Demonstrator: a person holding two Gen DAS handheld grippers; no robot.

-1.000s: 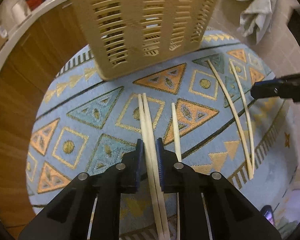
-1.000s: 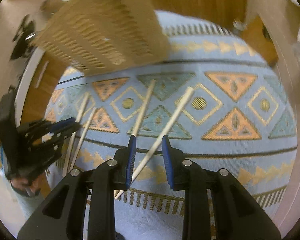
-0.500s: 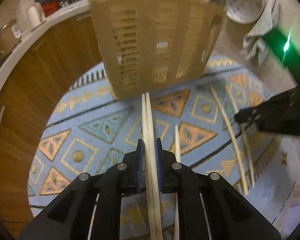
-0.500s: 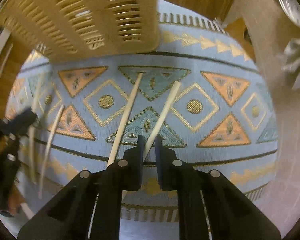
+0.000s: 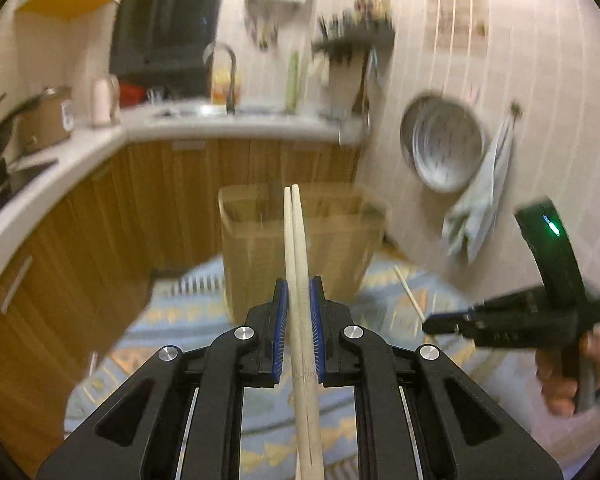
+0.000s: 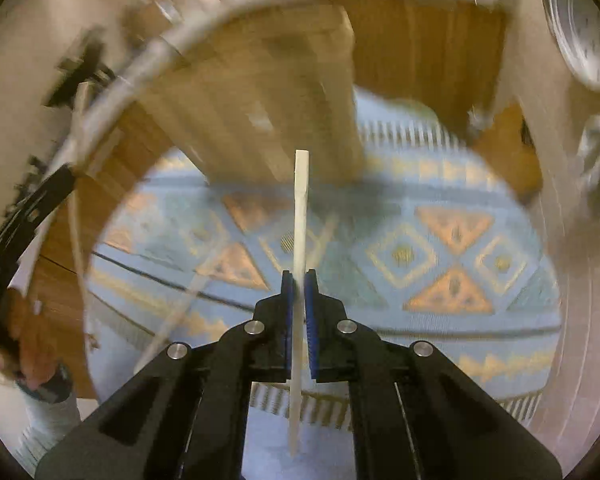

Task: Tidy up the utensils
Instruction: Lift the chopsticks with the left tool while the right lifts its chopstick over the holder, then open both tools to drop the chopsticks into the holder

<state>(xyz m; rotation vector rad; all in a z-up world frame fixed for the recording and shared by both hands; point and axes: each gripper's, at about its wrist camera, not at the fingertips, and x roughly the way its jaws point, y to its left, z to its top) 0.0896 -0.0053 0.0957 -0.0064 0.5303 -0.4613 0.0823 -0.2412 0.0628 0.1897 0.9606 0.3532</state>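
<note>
My left gripper is shut on a pair of pale wooden chopsticks, lifted off the mat and pointing at the tan slatted basket ahead. My right gripper is shut on a single chopstick, raised above the patterned blue mat with the basket beyond it. The right gripper also shows at the right of the left wrist view. More chopsticks lie on the mat.
The mat lies on a wooden floor beside wood-fronted kitchen cabinets. A metal colander and a cloth hang on the tiled wall at the right. The view is motion-blurred.
Both grippers have risen from the mat and tilted up, each carrying its chopsticks. The right gripper closed on its chopstick within the last second.
</note>
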